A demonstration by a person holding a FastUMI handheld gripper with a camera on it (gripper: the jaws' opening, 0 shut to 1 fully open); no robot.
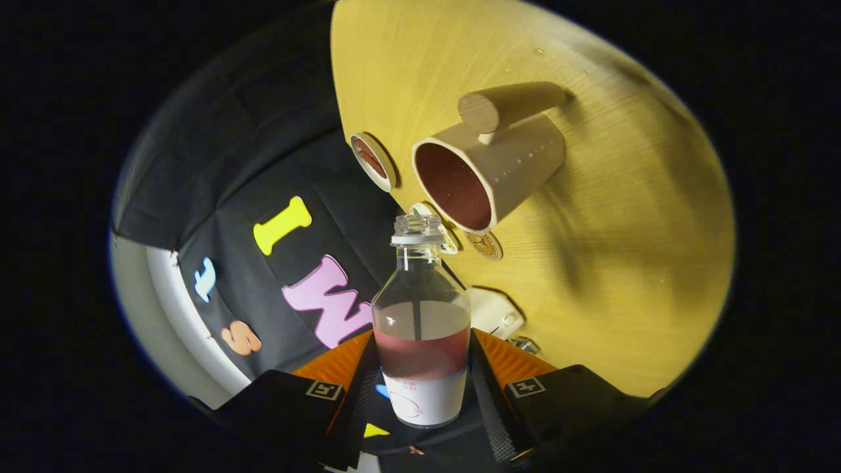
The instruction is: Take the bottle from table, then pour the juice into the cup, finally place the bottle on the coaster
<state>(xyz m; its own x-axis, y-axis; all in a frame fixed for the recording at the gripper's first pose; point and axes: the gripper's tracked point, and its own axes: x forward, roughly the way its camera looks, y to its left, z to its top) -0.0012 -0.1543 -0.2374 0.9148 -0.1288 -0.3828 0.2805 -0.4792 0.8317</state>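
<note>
Your jaws are clamped on the clear uncapped glass bottle (421, 328) of red juice, its mouth just short of the beige wooden-handled cup (489, 171) on the yellow wooden worktop (624, 263); round white coaster (372, 161) lies beyond

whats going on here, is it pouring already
A hand-held gripper is shut on an uncapped bottle, a finger pressing on each side. The bottle holds some red juice and is tipped toward the cup, its open neck close to the cup's rim. No stream shows between neck and cup, so whether juice is flowing cannot be told. The cup stands on the wooden table, and its inside looks dark red. A round coaster lies on the table beside the cup, with nothing on it.
</note>
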